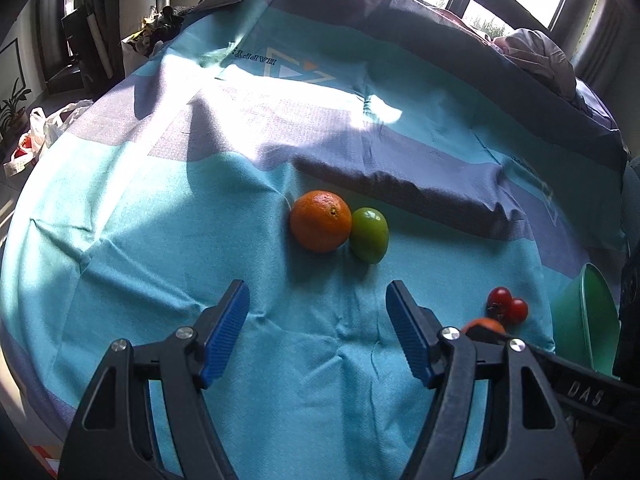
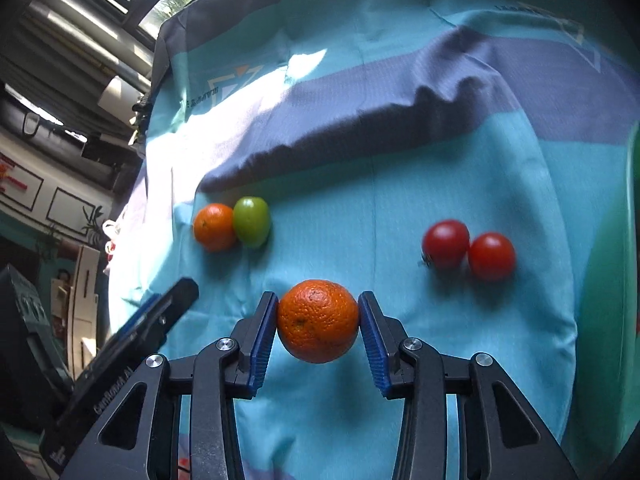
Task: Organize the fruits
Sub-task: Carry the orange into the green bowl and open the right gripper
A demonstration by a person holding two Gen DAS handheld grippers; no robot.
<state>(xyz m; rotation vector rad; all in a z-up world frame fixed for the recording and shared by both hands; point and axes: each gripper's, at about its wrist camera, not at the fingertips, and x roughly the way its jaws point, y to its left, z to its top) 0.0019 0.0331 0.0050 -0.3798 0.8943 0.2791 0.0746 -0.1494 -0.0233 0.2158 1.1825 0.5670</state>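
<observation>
My right gripper [image 2: 318,297] is shut on an orange [image 2: 318,321], with a blue pad pressed against each side of it, just above the teal cloth [image 2: 400,208]. A second orange [image 1: 320,221] lies touching a green fruit [image 1: 369,235] further back, ahead of my left gripper [image 1: 317,286]. That gripper is open and holds nothing. Two red tomatoes [image 2: 445,243] [image 2: 491,256] sit side by side to the right of the held orange. In the left wrist view the held orange [image 1: 482,325] peeks out behind the right finger.
A green bowl [image 1: 584,312] stands at the table's right edge beside the tomatoes. A raised fold of grey cloth [image 1: 420,192] runs across behind the fruit. A crumpled garment [image 1: 536,56] lies at the far right corner. Bags sit on the floor at the left.
</observation>
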